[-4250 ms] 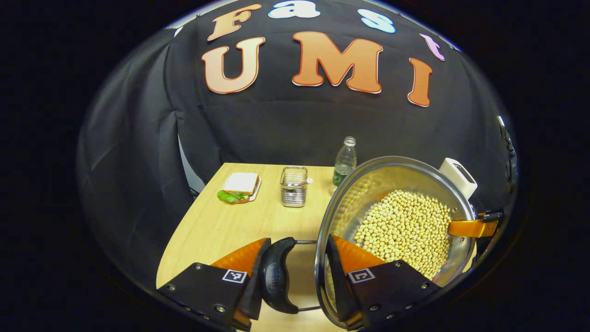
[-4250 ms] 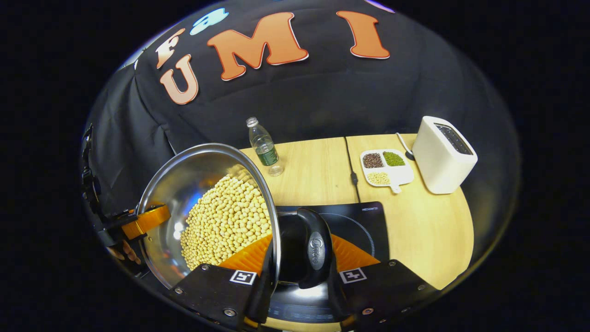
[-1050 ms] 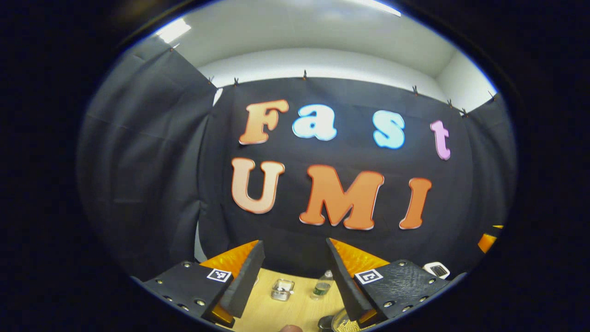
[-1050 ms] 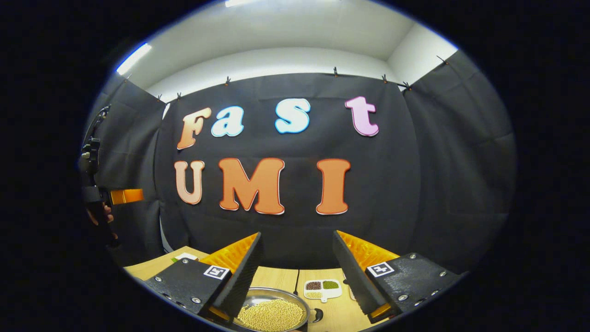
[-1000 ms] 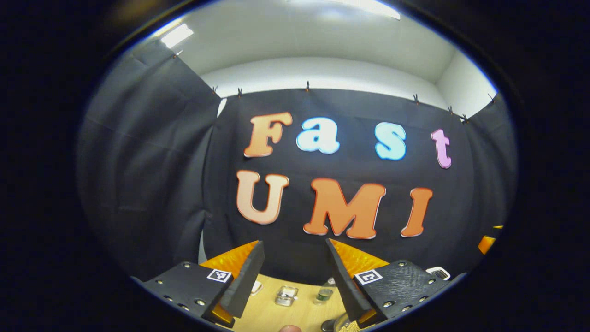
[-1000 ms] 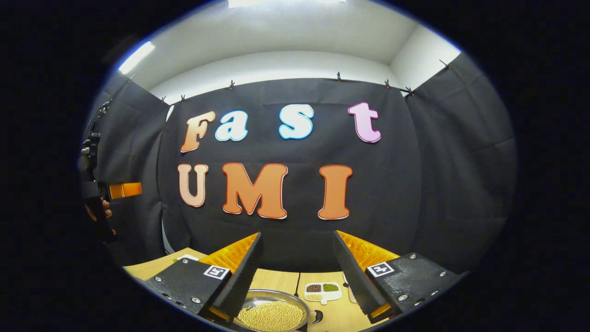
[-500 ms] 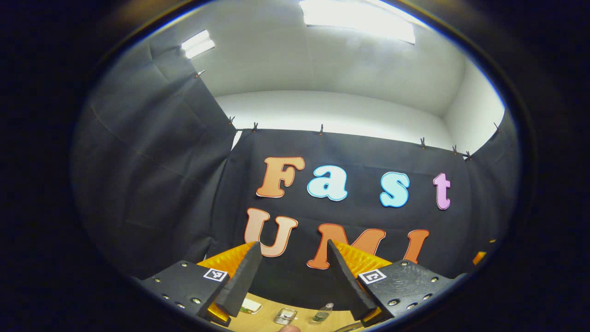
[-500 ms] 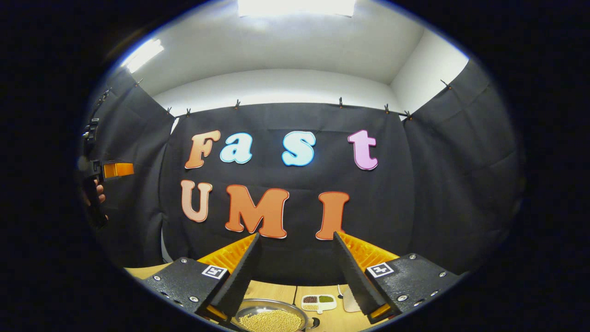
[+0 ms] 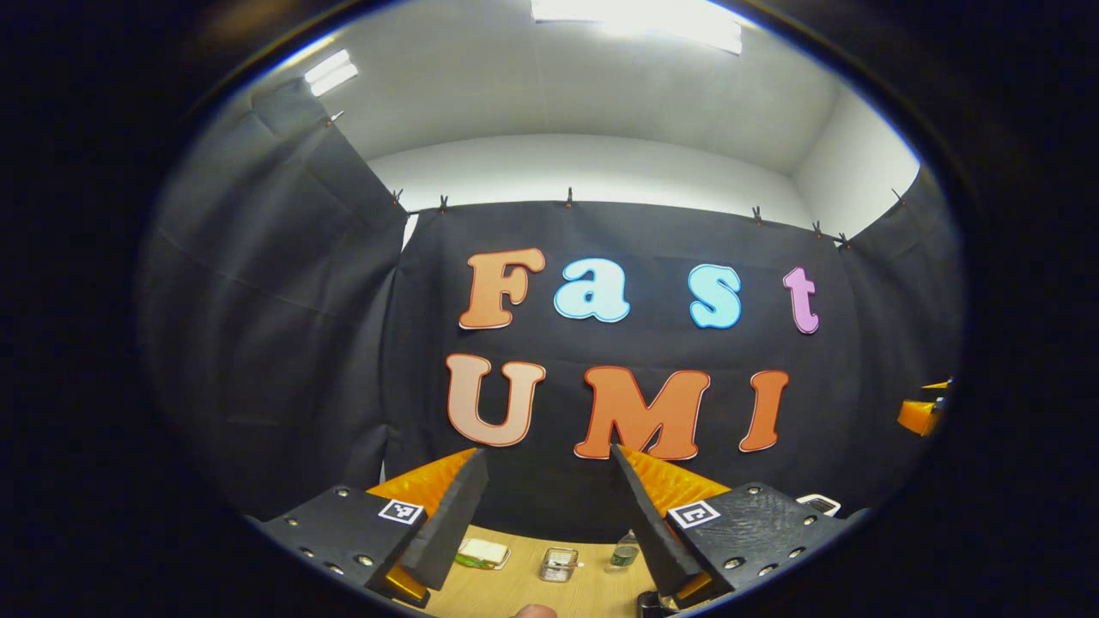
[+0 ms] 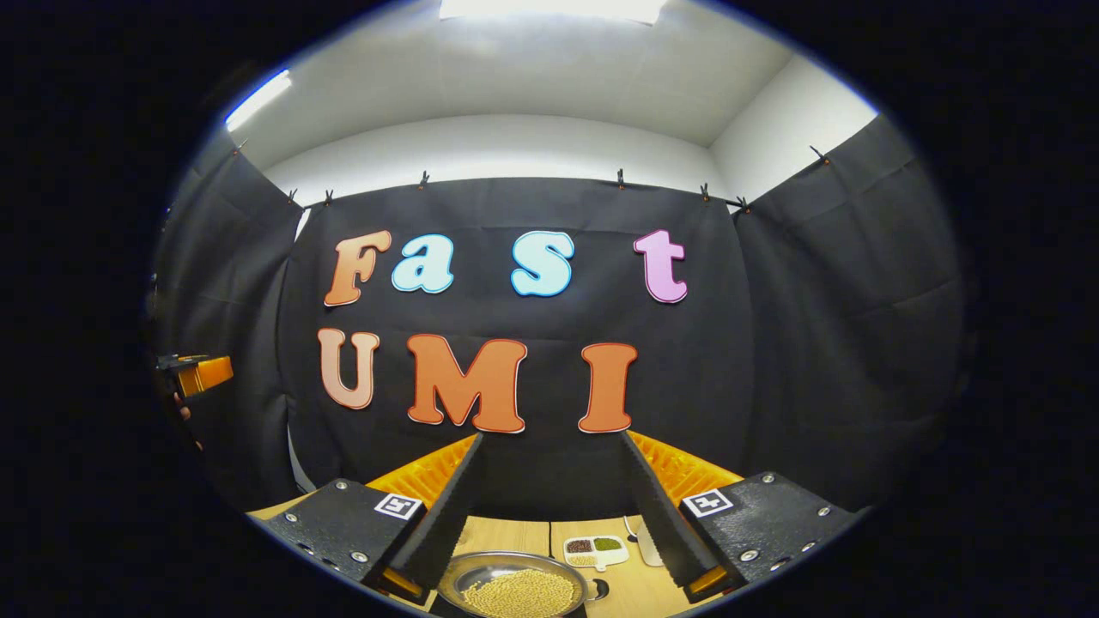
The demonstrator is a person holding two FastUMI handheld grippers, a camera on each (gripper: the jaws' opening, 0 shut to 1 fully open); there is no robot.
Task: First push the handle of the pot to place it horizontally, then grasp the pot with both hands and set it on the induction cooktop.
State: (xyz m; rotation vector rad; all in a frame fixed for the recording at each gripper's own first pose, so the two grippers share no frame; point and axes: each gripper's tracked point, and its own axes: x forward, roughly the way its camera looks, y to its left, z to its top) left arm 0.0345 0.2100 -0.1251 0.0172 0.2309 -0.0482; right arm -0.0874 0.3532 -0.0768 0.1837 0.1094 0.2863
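Both grippers are raised and tipped up toward the booth's black cloth wall. The left gripper [image 9: 545, 498] has its jaws spread apart with nothing between them; the right gripper [image 10: 549, 489] likewise has its jaws released and empty. Low in the right gripper view, the round stainless-steel pot [image 10: 515, 588] filled with pale yellow beans sits below, apart from both grippers. Farther on the light wooden tabletop [image 10: 515, 536] lie a white divided dish of coloured grains [image 10: 595, 549], and in the left gripper view a small clear bottle [image 9: 625, 554] and a metal wire basket [image 9: 559, 563].
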